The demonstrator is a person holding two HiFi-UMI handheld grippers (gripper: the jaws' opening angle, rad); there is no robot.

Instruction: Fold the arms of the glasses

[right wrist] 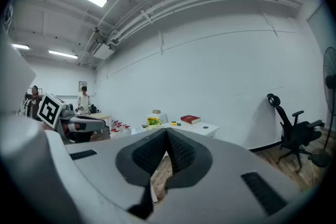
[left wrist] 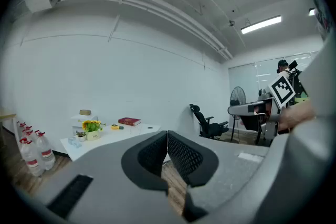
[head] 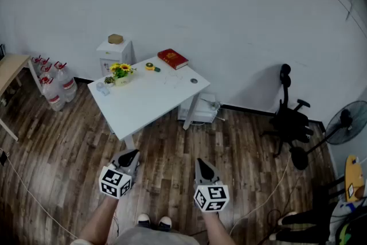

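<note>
A white table [head: 143, 107] stands well ahead of me on the wood floor. On its far part, near a red book [head: 172, 58], lies a faint thin shape [head: 171, 80] that may be the glasses; it is too small to make out. My left gripper [head: 131, 156] and right gripper [head: 201, 164] hang low in front of me, short of the table, both shut with nothing between the jaws. In the left gripper view the pads [left wrist: 167, 135] meet, and in the right gripper view the pads [right wrist: 167, 131] meet as well.
The table also carries a pot of yellow flowers [head: 121, 73], a yellow tape measure [head: 150, 66] and clear cups [head: 102, 89]. Water bottles [head: 54, 86] and a white cabinet [head: 115, 53] stand behind it. An office chair [head: 289, 120] and a fan [head: 347, 122] stand at the right.
</note>
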